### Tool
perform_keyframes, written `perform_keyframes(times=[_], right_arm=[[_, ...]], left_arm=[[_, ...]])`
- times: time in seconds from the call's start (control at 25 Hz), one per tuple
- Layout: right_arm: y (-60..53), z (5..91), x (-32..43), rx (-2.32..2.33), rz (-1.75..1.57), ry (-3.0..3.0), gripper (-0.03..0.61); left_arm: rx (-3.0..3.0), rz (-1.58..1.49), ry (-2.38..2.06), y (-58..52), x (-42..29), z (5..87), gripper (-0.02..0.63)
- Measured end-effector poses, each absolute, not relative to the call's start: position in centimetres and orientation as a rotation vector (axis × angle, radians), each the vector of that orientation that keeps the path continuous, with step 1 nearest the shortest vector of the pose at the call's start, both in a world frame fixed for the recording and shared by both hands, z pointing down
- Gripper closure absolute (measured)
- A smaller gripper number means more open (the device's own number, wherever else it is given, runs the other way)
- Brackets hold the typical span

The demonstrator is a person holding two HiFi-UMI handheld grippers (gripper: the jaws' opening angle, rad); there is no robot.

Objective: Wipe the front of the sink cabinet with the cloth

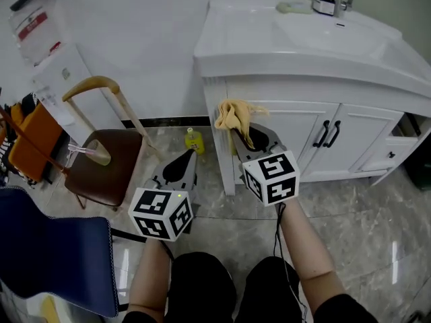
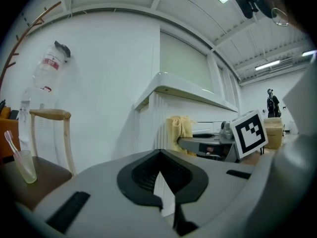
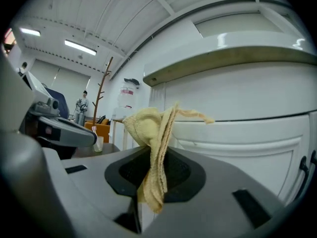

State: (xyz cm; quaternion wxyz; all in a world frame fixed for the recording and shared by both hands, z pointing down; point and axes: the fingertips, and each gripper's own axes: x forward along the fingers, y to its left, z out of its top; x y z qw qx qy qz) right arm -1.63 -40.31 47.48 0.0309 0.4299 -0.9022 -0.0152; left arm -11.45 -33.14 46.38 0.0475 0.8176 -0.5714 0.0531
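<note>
Yellow cloth [image 3: 151, 133]: pinched in the right gripper [image 1: 242, 132], bunched top standing above the tips, a thin tail hanging below them. We read this as a hold that leaves a loose wad free to press on the panel.
Right gripper: jaws closed on the cloth and raised to the upper left corner of the cabinet [image 1: 286, 123], just beside its front (whether fabric already touches the panel, we cannot tell).
Pads [image 3: 185, 175]: the cloth runs up through the seam between them, folded edge-on. Most of the fabric sits forward of the tips, toward the cabinet.
Cabinet: white front under the sink [image 1: 323, 36], dark door handles further right. We judge the left edge a sensible start, with the sweep then going across toward the handles.
Left gripper [image 1: 183, 165]: lower, near the floor side and left of the cabinet, jaws together on nothing. We take it as parked clear of the wiping path.
Chair [image 1: 101, 163]: well apart to the left, no part in the job.
</note>
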Motion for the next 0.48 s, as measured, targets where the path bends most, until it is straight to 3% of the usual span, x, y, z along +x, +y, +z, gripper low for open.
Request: perform_keyframes(times=[0.24, 0.48], right_arm=[[-41.9, 48.6, 0.3, 1.409, -0.033, -2.716, 0.495], [-42.5, 48.8, 6.8, 1.613, 0.010, -2.642, 0.495]], left_arm=[[2.510, 0.138, -1.700, -34.4, -8.3, 45.0, 0.600], [2.607, 0.224, -1.605, -35.5, -2.9, 46.0, 0.600]])
